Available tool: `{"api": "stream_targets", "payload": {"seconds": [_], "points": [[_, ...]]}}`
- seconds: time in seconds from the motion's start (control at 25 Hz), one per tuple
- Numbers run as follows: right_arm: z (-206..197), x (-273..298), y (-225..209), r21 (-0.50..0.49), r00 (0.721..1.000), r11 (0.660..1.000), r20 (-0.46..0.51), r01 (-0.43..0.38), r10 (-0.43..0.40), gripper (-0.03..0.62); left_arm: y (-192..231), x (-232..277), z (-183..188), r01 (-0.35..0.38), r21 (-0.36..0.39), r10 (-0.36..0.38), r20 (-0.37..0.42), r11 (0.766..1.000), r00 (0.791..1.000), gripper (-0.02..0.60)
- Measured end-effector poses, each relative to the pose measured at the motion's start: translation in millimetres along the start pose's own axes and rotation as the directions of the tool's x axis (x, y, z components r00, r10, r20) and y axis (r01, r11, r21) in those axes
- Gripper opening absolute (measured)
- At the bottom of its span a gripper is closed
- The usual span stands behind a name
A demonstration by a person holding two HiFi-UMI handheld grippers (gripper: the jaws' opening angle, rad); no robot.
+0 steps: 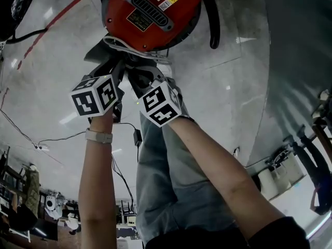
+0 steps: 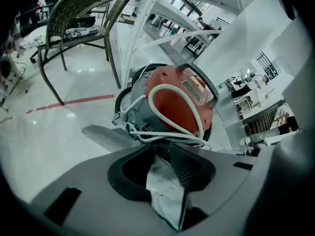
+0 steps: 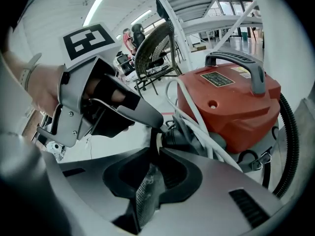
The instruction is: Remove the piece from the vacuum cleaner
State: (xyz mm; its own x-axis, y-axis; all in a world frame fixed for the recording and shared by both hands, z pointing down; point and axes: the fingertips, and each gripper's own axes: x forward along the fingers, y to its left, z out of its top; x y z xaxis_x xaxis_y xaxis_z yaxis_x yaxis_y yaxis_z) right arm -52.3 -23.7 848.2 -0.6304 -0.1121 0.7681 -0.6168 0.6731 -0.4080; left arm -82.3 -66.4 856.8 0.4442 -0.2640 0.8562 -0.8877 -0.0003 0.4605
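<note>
Vacuum cleaner: red dome, white cord; left tool and right tool narrowly parted.

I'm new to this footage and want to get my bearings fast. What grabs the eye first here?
The red vacuum cleaner on the pale floor, a white cord looped around it and a black hose curving off its side. Then the left tool and right tool, crowded together at its cord-wrapped side.
</note>
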Motion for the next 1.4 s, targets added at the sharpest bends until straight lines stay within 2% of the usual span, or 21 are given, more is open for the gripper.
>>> {"api": "stream_targets", "payload": {"seconds": [0.12,0.36,0.76,1.04,1.4], "points": [[-1.3,1.5,-0.6,-0.009,1.000,1.000,0.004,0.004,-0.004,0.081,1.2,3.7,-0.9,0.001,-0.016,-0.002,-0.016,1.000,1.000,0.123],[-1.0,3.7,0.9,-0.026,1.000,1.000,0.006,0.008,-0.008,0.077,5.4,4.5,-0.5,0.016,-0.102,-0.019,-0.027,0.995,0.999,0.120],[-6.2,6.1,19.1,-0.077,0.998,0.995,0.005,0.056,-0.056,0.057,14.4,-7.9,-12.2,0.020,-0.154,-0.022,-0.011,0.988,1.000,0.094],[-7.2,6.2,19.8,-0.071,0.999,0.996,-0.001,0.054,-0.055,0.054,14.0,-8.1,-11.5,0.023,-0.172,-0.024,-0.003,0.985,1.000,0.083],[-10.1,8.0,22.0,-0.126,0.998,0.990,-0.014,0.057,-0.059,0.055,17.1,-9.3,-15.4,0.044,-0.211,-0.043,0.011,0.977,0.999,0.083]]}}
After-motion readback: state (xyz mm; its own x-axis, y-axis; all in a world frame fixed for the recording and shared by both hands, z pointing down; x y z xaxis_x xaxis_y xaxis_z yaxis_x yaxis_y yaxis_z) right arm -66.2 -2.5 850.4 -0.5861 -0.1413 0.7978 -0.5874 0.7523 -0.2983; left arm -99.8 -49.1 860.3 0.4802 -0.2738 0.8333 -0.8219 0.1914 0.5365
